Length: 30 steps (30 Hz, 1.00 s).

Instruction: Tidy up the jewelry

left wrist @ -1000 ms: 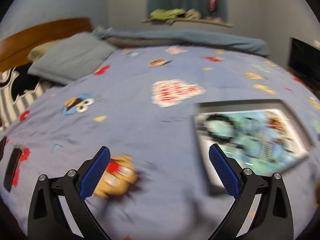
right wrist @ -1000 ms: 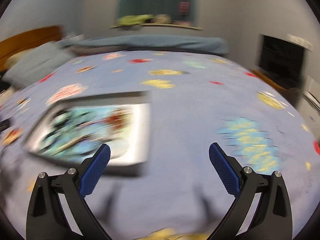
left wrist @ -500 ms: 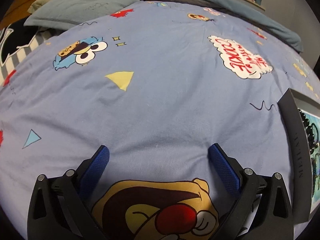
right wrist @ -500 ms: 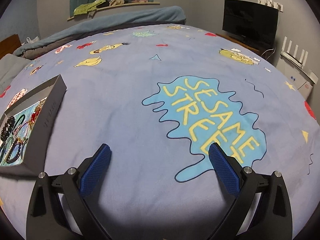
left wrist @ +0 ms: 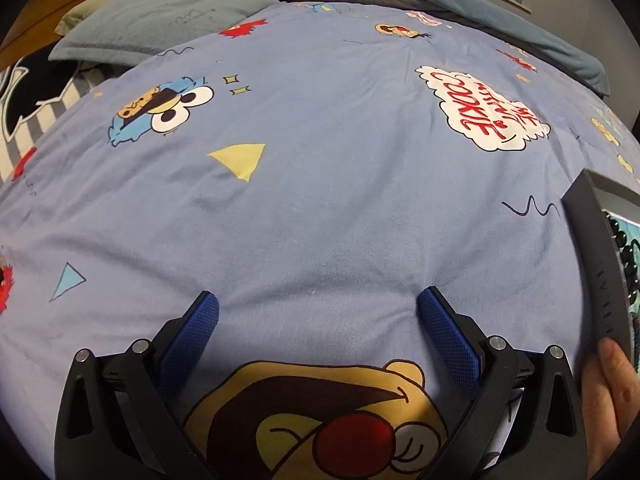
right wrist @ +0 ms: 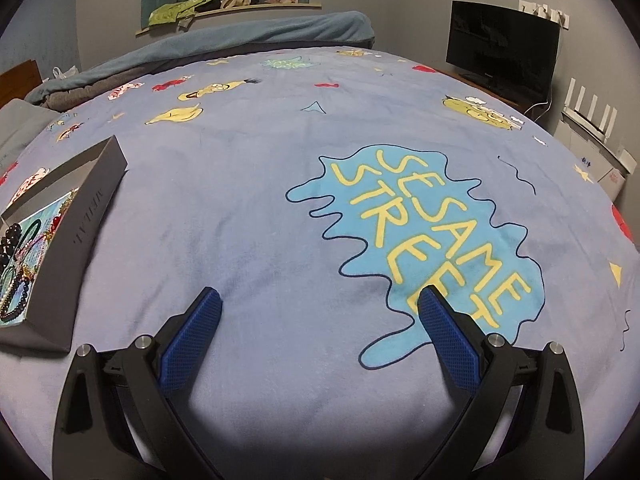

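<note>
A shallow grey box (right wrist: 76, 236) lies on the bed at the left of the right wrist view. Inside it are black bead strands (right wrist: 12, 240) and other tangled jewelry on a teal lining. The same grey box (left wrist: 600, 264) shows at the right edge of the left wrist view, with a hand (left wrist: 612, 392) touching its near corner. My left gripper (left wrist: 318, 300) rests low over the printed blue bedspread, open and empty. My right gripper (right wrist: 320, 296) is likewise open and empty, to the right of the box.
The blue cartoon-print bedspread (left wrist: 320, 160) covers the bed. A grey pillow (left wrist: 160, 20) and wooden headboard lie at the far left. A folded teal blanket (right wrist: 240, 44) runs along the far side. A black monitor (right wrist: 500, 48) and white boxes (right wrist: 592, 136) stand at the right.
Both grippers swung apart and dropped low to the bedspread a second ago. Over the last half second they have held nearly still. A hand has appeared at the box's corner.
</note>
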Available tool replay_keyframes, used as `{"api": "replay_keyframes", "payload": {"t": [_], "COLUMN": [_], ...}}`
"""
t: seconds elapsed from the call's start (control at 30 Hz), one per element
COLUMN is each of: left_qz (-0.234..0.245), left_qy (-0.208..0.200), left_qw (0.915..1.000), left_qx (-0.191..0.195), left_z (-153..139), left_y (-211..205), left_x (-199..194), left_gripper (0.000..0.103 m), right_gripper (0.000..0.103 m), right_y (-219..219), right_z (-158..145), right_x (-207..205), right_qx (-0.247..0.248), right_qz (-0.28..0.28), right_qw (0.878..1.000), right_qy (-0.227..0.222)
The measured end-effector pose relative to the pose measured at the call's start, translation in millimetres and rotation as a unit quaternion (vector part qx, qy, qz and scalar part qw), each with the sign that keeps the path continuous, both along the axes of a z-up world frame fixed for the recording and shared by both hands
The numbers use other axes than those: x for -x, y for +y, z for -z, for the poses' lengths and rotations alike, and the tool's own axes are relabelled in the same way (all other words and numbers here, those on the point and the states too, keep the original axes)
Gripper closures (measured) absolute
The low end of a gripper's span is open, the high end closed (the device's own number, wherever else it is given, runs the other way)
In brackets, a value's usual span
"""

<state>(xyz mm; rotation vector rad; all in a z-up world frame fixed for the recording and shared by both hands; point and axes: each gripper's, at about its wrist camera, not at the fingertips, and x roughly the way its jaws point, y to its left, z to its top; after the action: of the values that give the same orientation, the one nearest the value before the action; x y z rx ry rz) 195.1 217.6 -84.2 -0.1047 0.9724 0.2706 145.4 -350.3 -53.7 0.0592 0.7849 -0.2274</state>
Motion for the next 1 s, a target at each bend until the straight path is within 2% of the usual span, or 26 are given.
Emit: {"api": "replay_keyframes", "payload": {"t": [0.17,1.0], "left_qz": [0.001,0.001], "left_qy": [-0.002,-0.001], "left_qw": [1.0,1.0], "left_qx": [0.001,0.0], "left_z": [-0.1,0.0], "left_y": [-0.2,-0.7], "left_x": [0.7,1.1], "left_gripper": [0.004,0.004], "right_gripper": [0.005,0.005], "right_y": [-3.0,0.5], "right_z": [0.4,0.4], "right_x": [1.8,0.5], "right_qx": [-0.011,0.001], "right_qz": [-0.002,0.001], "right_qw": [1.0,1.0], "right_qy": [-0.003,0.005]}}
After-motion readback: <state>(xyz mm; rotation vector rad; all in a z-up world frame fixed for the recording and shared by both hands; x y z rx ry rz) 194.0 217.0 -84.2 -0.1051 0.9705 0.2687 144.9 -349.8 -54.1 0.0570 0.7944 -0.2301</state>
